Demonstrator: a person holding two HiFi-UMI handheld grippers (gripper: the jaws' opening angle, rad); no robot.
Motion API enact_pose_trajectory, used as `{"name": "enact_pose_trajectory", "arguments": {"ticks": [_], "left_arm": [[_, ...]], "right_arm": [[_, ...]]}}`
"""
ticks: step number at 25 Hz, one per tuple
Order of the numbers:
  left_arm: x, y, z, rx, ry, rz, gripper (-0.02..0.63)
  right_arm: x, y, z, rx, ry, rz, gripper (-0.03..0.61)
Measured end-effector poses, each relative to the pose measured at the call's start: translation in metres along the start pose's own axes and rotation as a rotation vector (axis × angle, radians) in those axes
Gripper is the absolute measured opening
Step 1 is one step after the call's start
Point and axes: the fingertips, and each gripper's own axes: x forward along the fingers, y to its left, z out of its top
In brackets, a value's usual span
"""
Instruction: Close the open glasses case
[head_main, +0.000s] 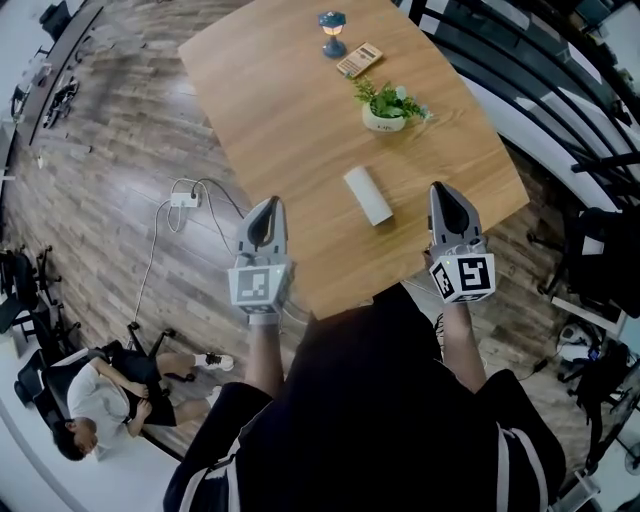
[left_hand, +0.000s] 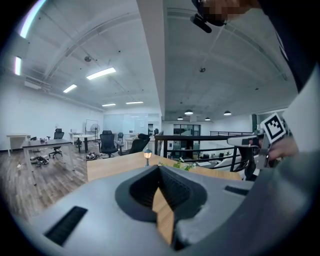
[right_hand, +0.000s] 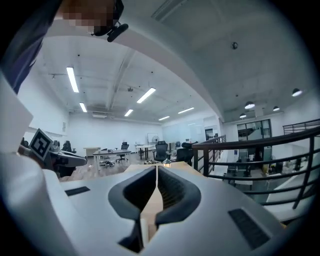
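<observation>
A white glasses case (head_main: 368, 195) lies on the wooden table (head_main: 290, 120) near its front edge, and its lid looks down. My left gripper (head_main: 268, 204) hangs over the table's front left edge, to the left of the case and apart from it. The right gripper (head_main: 444, 189) is held to the right of the case, also clear of it. In the left gripper view the left gripper (left_hand: 159, 168) has its jaws meeting at the tips with nothing between. In the right gripper view the right gripper (right_hand: 156, 167) is shut and empty too. Both gripper views point level across the room, so the case is hidden in them.
Further back on the table stand a potted plant (head_main: 385, 108), a small blue lamp (head_main: 332, 32) and a flat tan object (head_main: 359, 60). A black railing (head_main: 560, 90) runs along the right. On the floor lie a power strip with cables (head_main: 185, 199), and a person (head_main: 95, 395) sits at lower left.
</observation>
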Motion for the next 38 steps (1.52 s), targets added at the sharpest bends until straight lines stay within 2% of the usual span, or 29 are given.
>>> {"name": "enact_pose_trajectory", "arguments": {"ticks": [4,6,10,16,20,38], "left_arm": [[-0.001,0.005,0.002,0.023,-0.017,0.016,-0.001],[0.0,0.004,0.008,0.03,-0.023,0.016,0.0],[0.001,0.002,0.016,-0.006,-0.025,0.018,0.0],[-0.001,0.001,0.018,0.009,-0.028,0.031,0.0],[-0.001,0.002,0.019,0.007,-0.028,0.031,0.0],[0.001,0.0,0.016,0.012,-0.019,0.019,0.0]], "right_arm": [[0.0,-0.006,0.017,0.009,-0.043,-0.035,0.023],[0.002,-0.004,0.018,-0.001,-0.042,-0.03,0.023],[0.003,0.005,0.018,-0.02,-0.034,-0.011,0.023],[0.004,0.005,0.019,-0.014,-0.035,-0.016,0.023],[0.005,0.003,0.018,-0.079,-0.008,-0.042,0.014],[0.006,-0.004,0.015,-0.049,0.003,-0.064,0.014]]}}
